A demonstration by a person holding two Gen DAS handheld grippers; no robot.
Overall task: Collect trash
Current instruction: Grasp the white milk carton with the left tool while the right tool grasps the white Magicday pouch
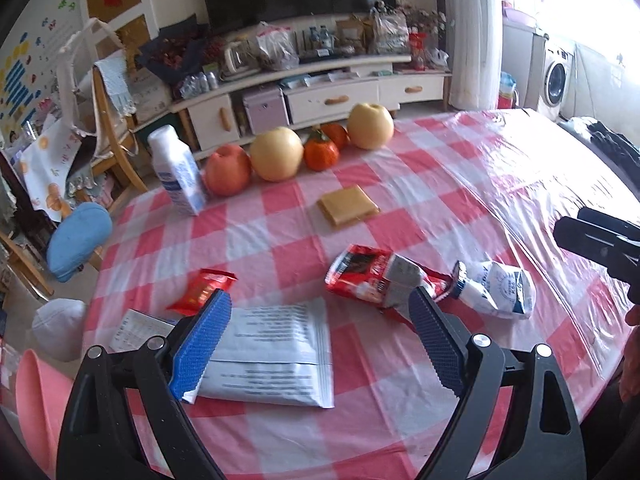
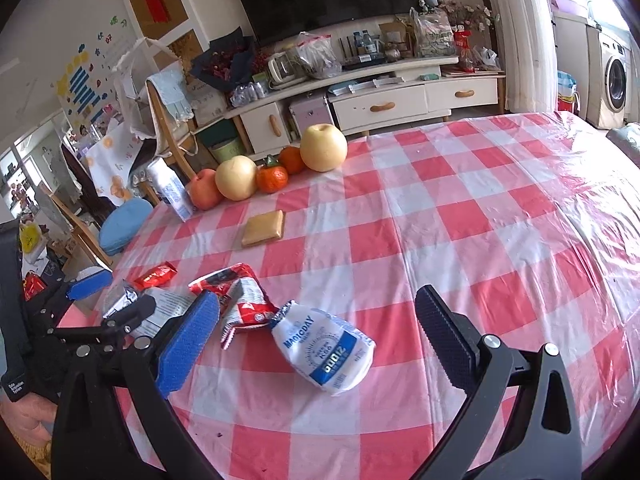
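While flat silver packet [image 1: 276, 356] lies, crinkled white wrapper [image 2: 326, 350] bulges.

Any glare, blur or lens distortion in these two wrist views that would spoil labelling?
Left wrist: window blown out, glare on the plastic table cover, slight motion blur on the milk bottle. Right wrist: sharper, the white MAGICDAY packet has readable print, milder sheen at the far right. Both: strong fisheye bending and dark corners.

black frames | silver screws | blue ribbed fingers [image 1: 200, 344]
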